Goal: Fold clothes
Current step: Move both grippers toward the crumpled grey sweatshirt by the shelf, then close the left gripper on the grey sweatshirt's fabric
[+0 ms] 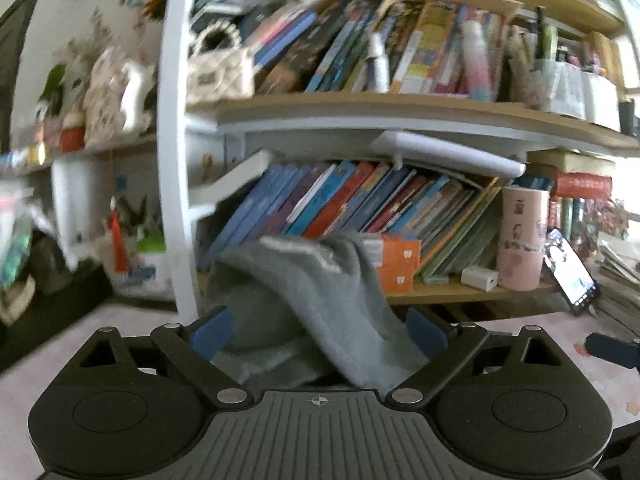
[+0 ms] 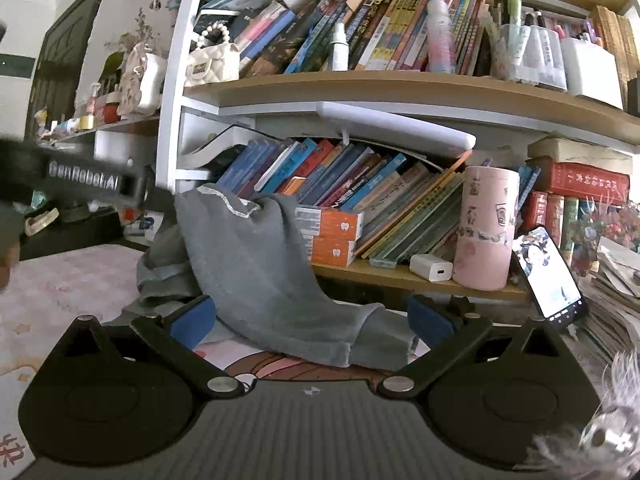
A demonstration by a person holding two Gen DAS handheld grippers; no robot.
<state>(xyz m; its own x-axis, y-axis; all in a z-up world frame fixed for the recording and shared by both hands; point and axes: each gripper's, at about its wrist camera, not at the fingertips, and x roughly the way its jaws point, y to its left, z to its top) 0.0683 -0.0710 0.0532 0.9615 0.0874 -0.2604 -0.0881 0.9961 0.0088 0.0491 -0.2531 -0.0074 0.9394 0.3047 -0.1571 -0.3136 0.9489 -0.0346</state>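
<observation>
Grey garment [image 2: 260,264] drapes between both claws, running diagonally; left claw [image 1: 320,330] spread apart astride it, right claw [image 2: 312,318] likewise apart.

Reads "GenRobot.AI" in white letters along the black left gripper [image 2: 86,182], seen in the right wrist view. Book spines [image 2: 404,24] carry print too blurred and small to read.

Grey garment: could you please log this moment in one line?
grey garment: draped against bookshelf | left gripper: open | right gripper: open
</observation>
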